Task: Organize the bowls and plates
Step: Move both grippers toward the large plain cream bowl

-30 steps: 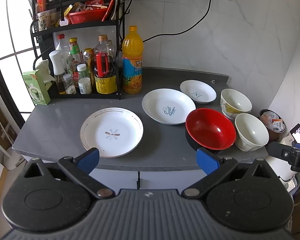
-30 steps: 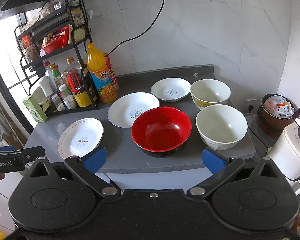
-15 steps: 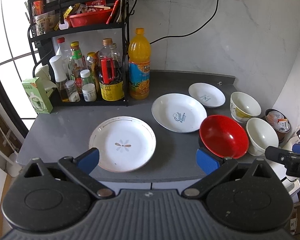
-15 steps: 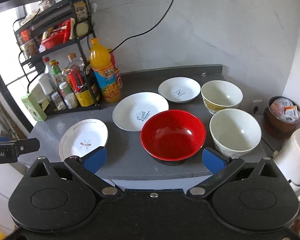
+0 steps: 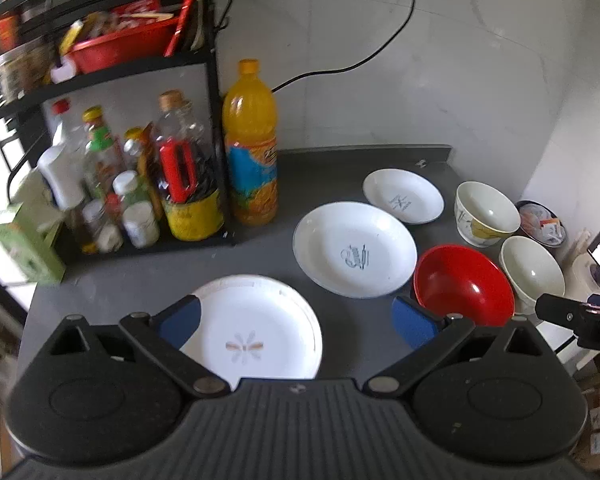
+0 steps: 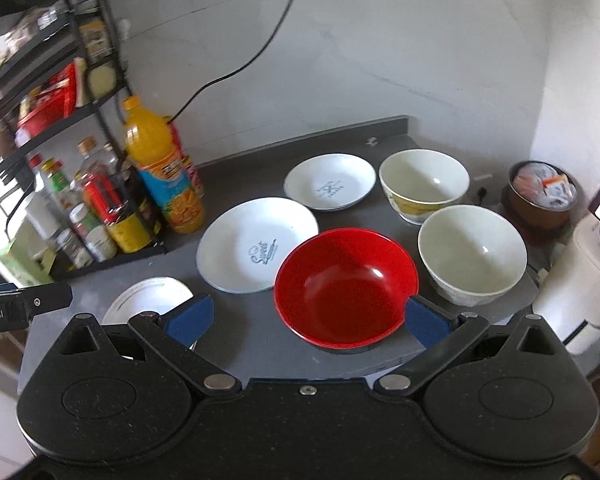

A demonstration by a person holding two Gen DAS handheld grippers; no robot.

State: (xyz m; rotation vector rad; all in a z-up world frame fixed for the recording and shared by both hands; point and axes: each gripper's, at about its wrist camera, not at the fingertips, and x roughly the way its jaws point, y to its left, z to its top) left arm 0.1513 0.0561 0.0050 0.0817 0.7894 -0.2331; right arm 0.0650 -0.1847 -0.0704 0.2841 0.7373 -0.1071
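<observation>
Three white plates lie on the grey counter (image 5: pixel 148 280): a gold-rimmed plate (image 5: pixel 256 332) at the front left, a larger plate (image 5: pixel 353 248) in the middle, and a small plate (image 5: pixel 403 196) behind. A red bowl (image 6: pixel 345 286) sits at the front, with a white bowl (image 6: pixel 471 254) to its right and a cream bowl (image 6: pixel 423 184) behind that. My left gripper (image 5: pixel 296 318) is open over the gold-rimmed plate. My right gripper (image 6: pixel 307 316) is open, its fingers straddling the red bowl's near rim.
A black rack (image 5: pixel 112 72) with bottles and jars fills the back left, with an orange juice bottle (image 5: pixel 252 148) beside it. A brown pot (image 6: pixel 539 196) and a white appliance (image 6: pixel 583 276) stand past the counter's right edge. A black cable (image 6: pixel 256 52) hangs on the wall.
Both grippers have moved forward and lower toward the counter. The left now hangs over the gold-rimmed plate, the right at the red bowl. Both stay open.
</observation>
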